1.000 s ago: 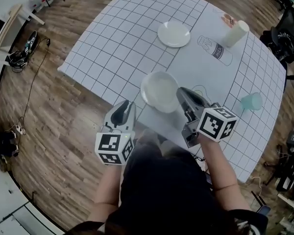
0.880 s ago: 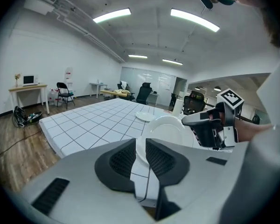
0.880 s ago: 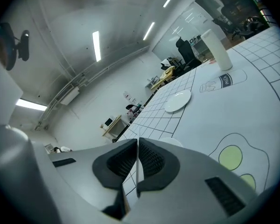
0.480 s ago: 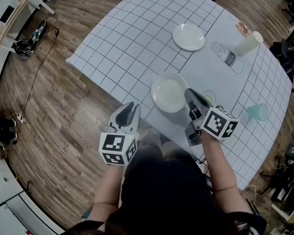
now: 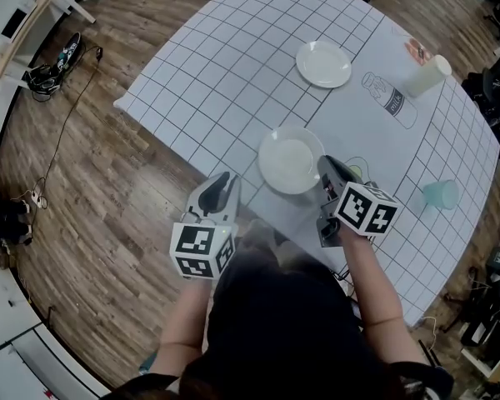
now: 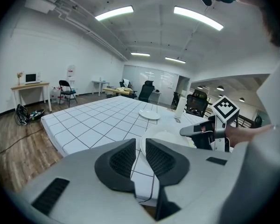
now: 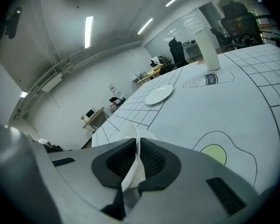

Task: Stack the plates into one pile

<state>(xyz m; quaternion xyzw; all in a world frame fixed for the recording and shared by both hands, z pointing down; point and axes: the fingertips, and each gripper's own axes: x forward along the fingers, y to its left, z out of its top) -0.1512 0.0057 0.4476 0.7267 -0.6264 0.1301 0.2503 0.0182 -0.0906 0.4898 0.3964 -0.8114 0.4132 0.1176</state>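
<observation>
The left gripper (image 5: 221, 182) is hovering off the near edge of the desk (image 5: 225, 65). Its jaws are standing slightly apart with nothing between them, and only its own view is showing that empty gap. Just to the right, the near plate (image 5: 290, 161) is sitting close to the desk's near edge. The right gripper (image 5: 324, 163) is pinching its rim, though those jaws have just been opening a little. The head view is hiding that pinch under the gripper, while the right gripper view is showing the white rim between the pads. The far plate (image 5: 323, 63) is lying well apart, further across the desk. So the stacking is barely beginning: no pile is forming yet, and one plate is waiting to go onto the other.
</observation>
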